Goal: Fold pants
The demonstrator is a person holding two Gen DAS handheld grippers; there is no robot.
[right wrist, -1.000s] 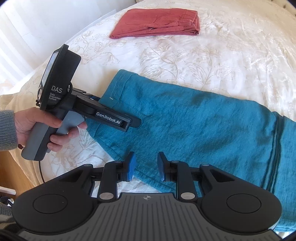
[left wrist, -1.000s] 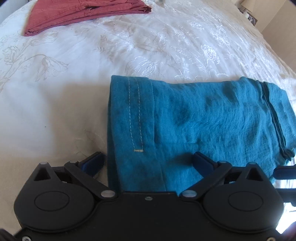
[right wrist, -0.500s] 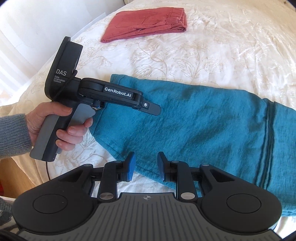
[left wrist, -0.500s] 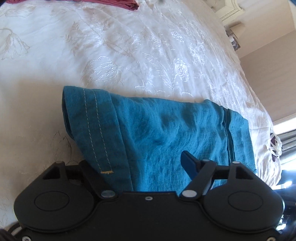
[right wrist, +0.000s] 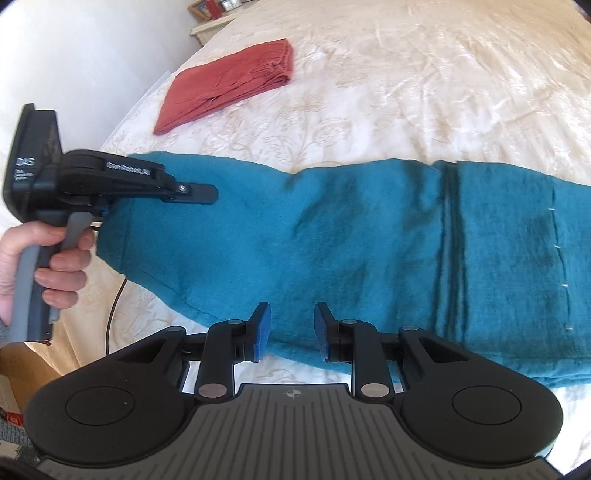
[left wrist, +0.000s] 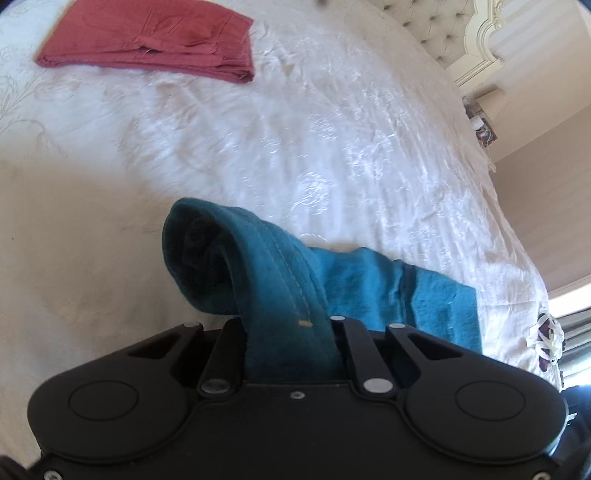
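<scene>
On bed [right wrist: 424, 74], teal pants [right wrist: 332, 236] lie flat lengthwise; L gripper [left wrist: 291, 332] jaws pinching hem end, lifted. R gripper [right wrist: 291, 332] jaws spread, empty, at near edge. Carry hem w/ both corners level toward waistband, keep edges aligned, avoid bunching.

A home bedroom: embroidered bedspread [left wrist: 332, 155] and tufted headboard [left wrist: 436, 33].

Left claw [left wrist: 291, 343] clamped on teal pants [left wrist: 280, 280] hem, red folded garment [left wrist: 155, 40] beyond on white bedspread [left wrist: 332, 147]
</scene>
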